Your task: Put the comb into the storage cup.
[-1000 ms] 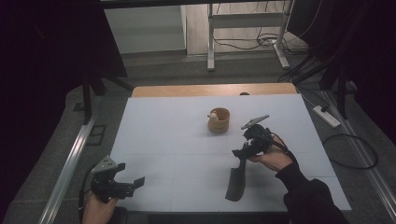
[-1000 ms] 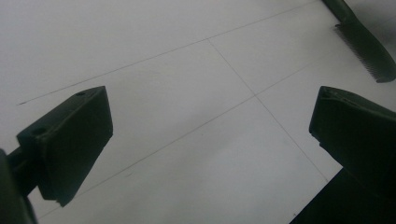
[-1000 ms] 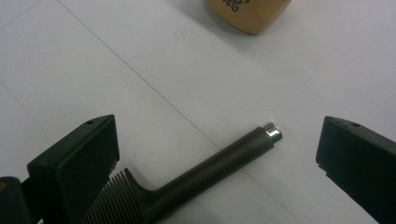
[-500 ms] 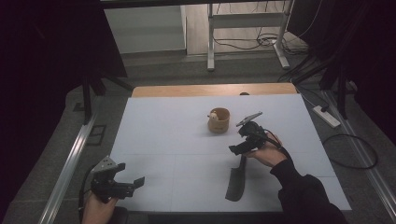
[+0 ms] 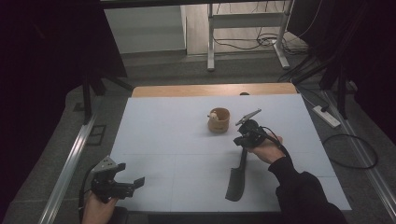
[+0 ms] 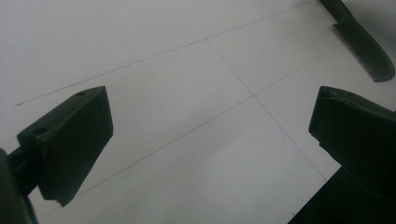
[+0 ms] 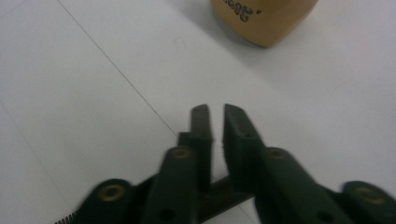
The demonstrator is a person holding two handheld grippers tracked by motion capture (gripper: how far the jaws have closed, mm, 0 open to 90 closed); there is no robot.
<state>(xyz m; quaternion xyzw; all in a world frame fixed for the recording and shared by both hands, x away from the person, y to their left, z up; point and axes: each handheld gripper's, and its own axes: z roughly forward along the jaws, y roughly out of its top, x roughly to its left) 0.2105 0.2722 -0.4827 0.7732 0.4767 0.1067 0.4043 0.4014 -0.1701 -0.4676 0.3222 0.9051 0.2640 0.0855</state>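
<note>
The right gripper (image 5: 243, 139) sits right of the desk's (image 5: 163, 135) centre, its jaws nearly closed around the thin handle end of a black comb (image 5: 236, 179). In the right gripper view the comb's handle (image 7: 219, 193) passes crosswise low between the jaws, with a narrow slit left between the tips. From the jaws the comb runs toward 6 o'clock, lying flat on the white desk sheet. A small wooden cup (image 5: 218, 120) stands just beyond, at about 11 o'clock from the right gripper; the right gripper view shows its base (image 7: 264, 18) at 12 o'clock. The left gripper (image 5: 128, 185) rests at the desk's near left corner, jaws wide open and empty; in its view the comb's toothed end (image 6: 364, 44) lies far off at 1 o'clock.
</note>
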